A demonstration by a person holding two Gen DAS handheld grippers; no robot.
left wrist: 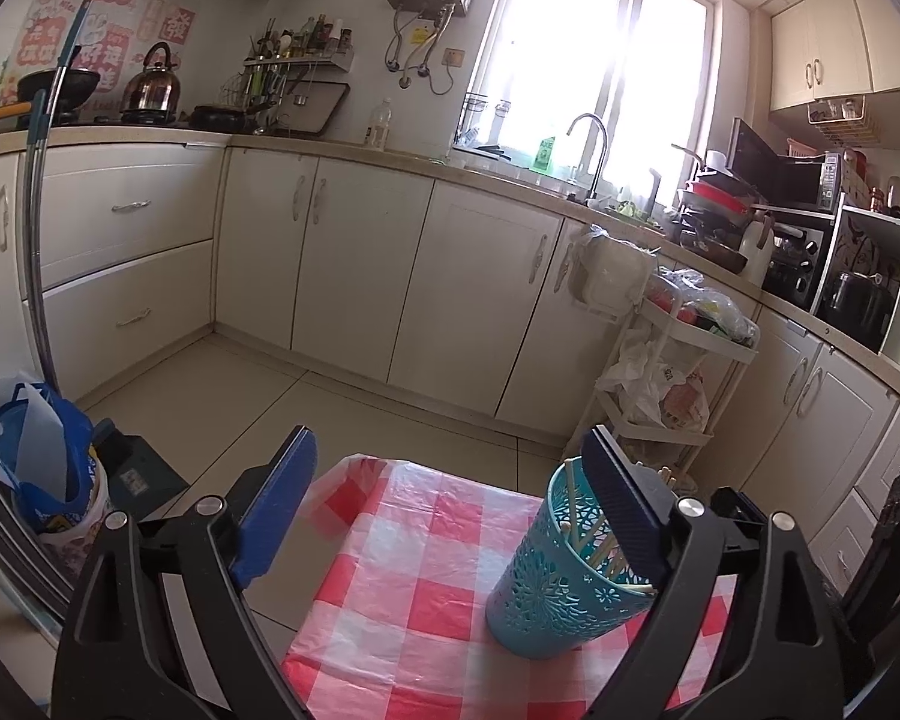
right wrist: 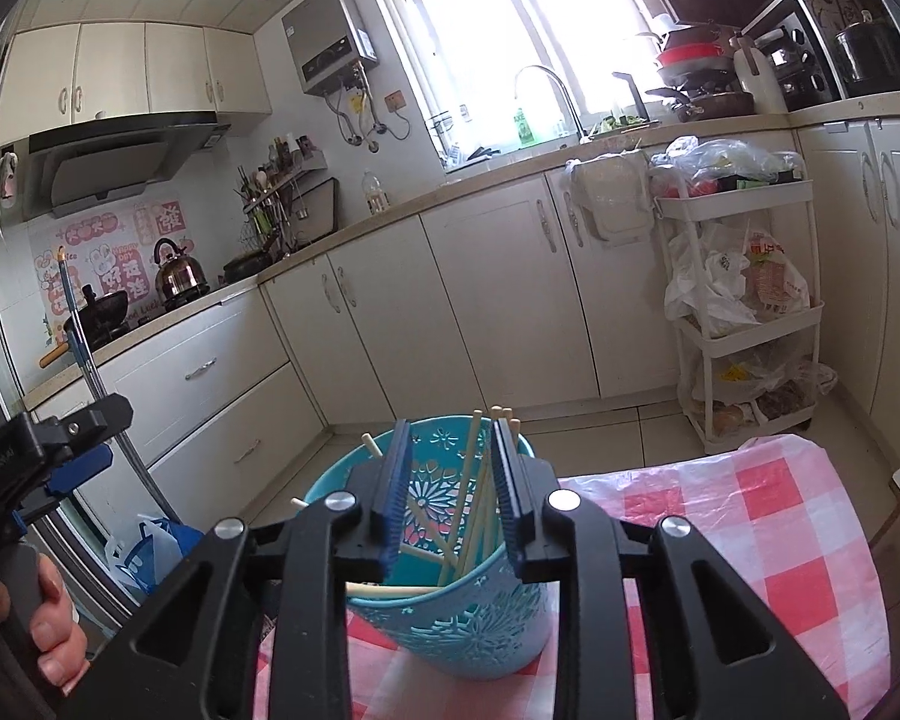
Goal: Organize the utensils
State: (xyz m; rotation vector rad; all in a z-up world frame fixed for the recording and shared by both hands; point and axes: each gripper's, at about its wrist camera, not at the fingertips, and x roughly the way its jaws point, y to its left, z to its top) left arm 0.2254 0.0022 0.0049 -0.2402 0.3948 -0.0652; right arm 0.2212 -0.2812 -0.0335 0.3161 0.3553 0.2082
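Note:
A teal perforated utensil holder [left wrist: 555, 576] stands upright on the red-and-white checked tablecloth [left wrist: 420, 588]. It holds several pale chopsticks [right wrist: 471, 498]. My left gripper [left wrist: 450, 516] is open and empty, with its right finger in front of the holder's rim. In the right wrist view my right gripper [right wrist: 450, 498] hovers over the mouth of the holder [right wrist: 480, 618], jaws apart with nothing between the pads. The left gripper also shows at the far left of the right wrist view [right wrist: 60, 450], held by a hand.
The small table [right wrist: 780, 540] stands in a kitchen with white cabinets [left wrist: 354, 276]. A white trolley [right wrist: 750, 312] with bags stands at the right. A blue-and-white bag [left wrist: 36, 456] and a mop handle [left wrist: 36, 228] are at the left.

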